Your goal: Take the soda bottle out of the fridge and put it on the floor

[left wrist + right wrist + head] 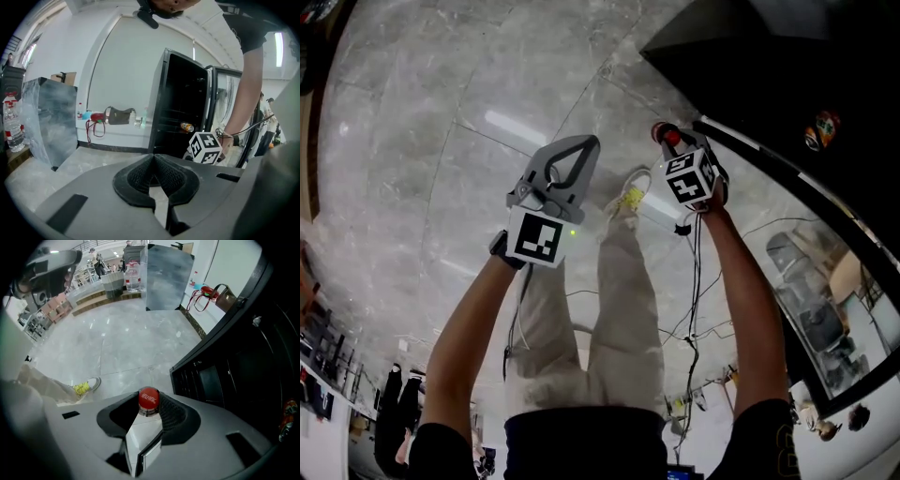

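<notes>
The soda bottle (149, 398) has a red cap and a clear neck. My right gripper (150, 405) is shut on it just below the cap. In the head view the bottle's cap (671, 138) shows beyond the right gripper (675, 150), in front of the open black fridge (787, 66) and above the grey marble floor (441, 141). The bottle's body is hidden under the gripper. My left gripper (579, 143) hangs over the floor to the left, shut with nothing in it; in the left gripper view its pads (140, 176) meet at the tip.
The fridge door (811, 220) stands open at the right. An orange can (821, 129) lies on a shelf inside the fridge (183, 103). The person's legs and a shoe (628, 195) are below the grippers, with cables (698, 309) beside them. A grey panel (166, 275) leans far off.
</notes>
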{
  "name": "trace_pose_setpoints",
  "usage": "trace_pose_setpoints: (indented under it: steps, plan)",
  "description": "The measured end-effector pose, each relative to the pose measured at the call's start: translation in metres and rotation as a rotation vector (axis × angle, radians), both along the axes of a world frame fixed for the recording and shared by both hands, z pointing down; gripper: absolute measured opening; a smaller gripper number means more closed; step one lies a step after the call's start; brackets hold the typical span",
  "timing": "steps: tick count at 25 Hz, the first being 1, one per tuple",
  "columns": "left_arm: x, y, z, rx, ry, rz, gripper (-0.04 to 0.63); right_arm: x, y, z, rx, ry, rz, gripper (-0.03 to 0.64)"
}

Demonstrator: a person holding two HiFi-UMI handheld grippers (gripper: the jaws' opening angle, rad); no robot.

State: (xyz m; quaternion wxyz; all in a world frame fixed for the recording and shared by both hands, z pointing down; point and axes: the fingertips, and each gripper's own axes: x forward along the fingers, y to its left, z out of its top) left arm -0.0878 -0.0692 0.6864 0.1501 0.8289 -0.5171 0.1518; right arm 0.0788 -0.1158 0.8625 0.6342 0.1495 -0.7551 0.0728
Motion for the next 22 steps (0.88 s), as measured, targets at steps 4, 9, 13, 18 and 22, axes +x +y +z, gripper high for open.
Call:
trace_pose_setpoints:
  steps: [4, 9, 13, 18, 22]
  plan:
    - [-0.006, 0.0, 0.02, -0.008, 0.012, -0.01, 0.018, -0.001, 0.004, 0.03, -0.009, 0.03, -0.029, 0.127]
    - [-0.013, 0.003, 0.051, -0.022, 0.01, 0.007, 0.018, -0.004, 0.013, 0.066, -0.02, 0.047, -0.05, 0.127]
    - [-0.011, -0.001, 0.069, -0.025, 0.013, 0.018, 0.018, 0.0, 0.014, 0.09, -0.024, 0.055, -0.041, 0.127]
    - [-0.016, -0.005, 0.096, -0.048, 0.003, 0.029, 0.018, -0.004, 0.01, 0.13, -0.032, 0.045, -0.007, 0.127]
    - [-0.01, -0.005, 0.117, -0.081, -0.005, 0.031, 0.018, 0.007, 0.004, 0.156, -0.028, 0.042, 0.046, 0.127]
